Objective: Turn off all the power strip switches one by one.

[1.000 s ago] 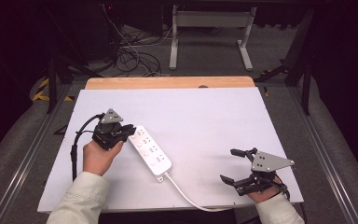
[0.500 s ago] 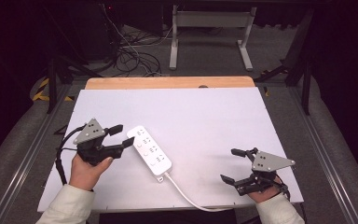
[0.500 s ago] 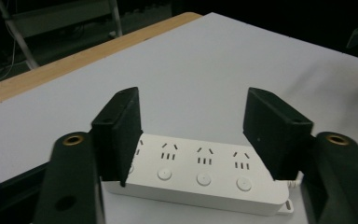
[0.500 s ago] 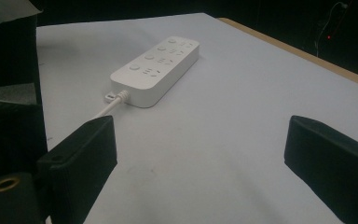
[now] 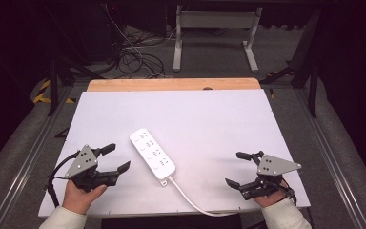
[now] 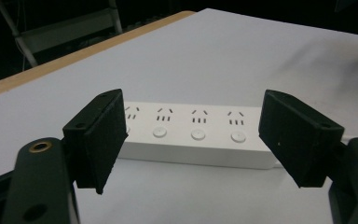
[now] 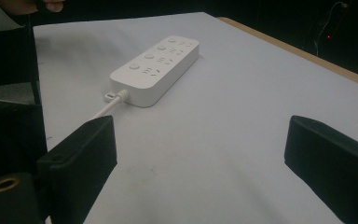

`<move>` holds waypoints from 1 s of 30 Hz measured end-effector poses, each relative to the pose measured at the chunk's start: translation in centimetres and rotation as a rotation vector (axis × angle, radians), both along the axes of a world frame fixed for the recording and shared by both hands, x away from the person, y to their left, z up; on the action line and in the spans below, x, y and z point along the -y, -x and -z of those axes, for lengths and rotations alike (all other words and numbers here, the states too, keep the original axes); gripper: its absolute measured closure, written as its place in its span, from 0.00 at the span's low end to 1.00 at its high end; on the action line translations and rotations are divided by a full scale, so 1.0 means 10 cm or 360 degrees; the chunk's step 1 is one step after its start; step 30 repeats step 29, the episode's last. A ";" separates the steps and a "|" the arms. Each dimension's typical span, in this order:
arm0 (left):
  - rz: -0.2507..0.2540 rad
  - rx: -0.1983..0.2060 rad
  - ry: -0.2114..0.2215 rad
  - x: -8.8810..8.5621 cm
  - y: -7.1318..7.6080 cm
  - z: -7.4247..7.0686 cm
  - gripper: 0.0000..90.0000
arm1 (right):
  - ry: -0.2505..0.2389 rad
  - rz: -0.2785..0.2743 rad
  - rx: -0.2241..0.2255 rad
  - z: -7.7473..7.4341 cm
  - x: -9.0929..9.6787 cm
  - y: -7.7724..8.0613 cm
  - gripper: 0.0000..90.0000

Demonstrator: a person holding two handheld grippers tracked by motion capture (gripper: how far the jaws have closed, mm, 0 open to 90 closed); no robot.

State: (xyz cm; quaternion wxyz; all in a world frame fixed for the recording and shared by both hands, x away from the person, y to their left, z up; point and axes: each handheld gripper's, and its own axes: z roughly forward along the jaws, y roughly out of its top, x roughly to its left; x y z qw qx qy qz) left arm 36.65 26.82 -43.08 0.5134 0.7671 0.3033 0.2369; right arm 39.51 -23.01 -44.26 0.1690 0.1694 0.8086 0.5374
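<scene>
A white power strip (image 5: 152, 153) with several sockets lies on the white table top (image 5: 209, 124), its cord (image 5: 190, 200) running off the near edge. My left gripper (image 5: 116, 158) stands open to the left of the strip, apart from it. The left gripper view looks between the wide jaws at the power strip (image 6: 196, 133) lying crosswise. My right gripper (image 5: 238, 168) rests open near the front right corner. In the right gripper view the power strip (image 7: 156, 67) lies farther off with its cord (image 7: 105, 107) leading toward me.
A wooden strip (image 5: 171, 84) borders the table's far edge. Behind it are a metal stand (image 5: 214, 36) and loose cables (image 5: 133, 59) on the floor. Metal rails (image 5: 24, 157) run along both sides of the table.
My left gripper has let go of the power strip's end and drawn back to the left and toward the near edge, now open. The right gripper has stayed still.
</scene>
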 end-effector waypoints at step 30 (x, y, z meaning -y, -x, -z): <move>-0.0107 0.0010 -0.0018 -0.27 0.14 0.27 0.22 | 0.0010 0.0011 -0.0031 0.02 0.00 -0.04 0.10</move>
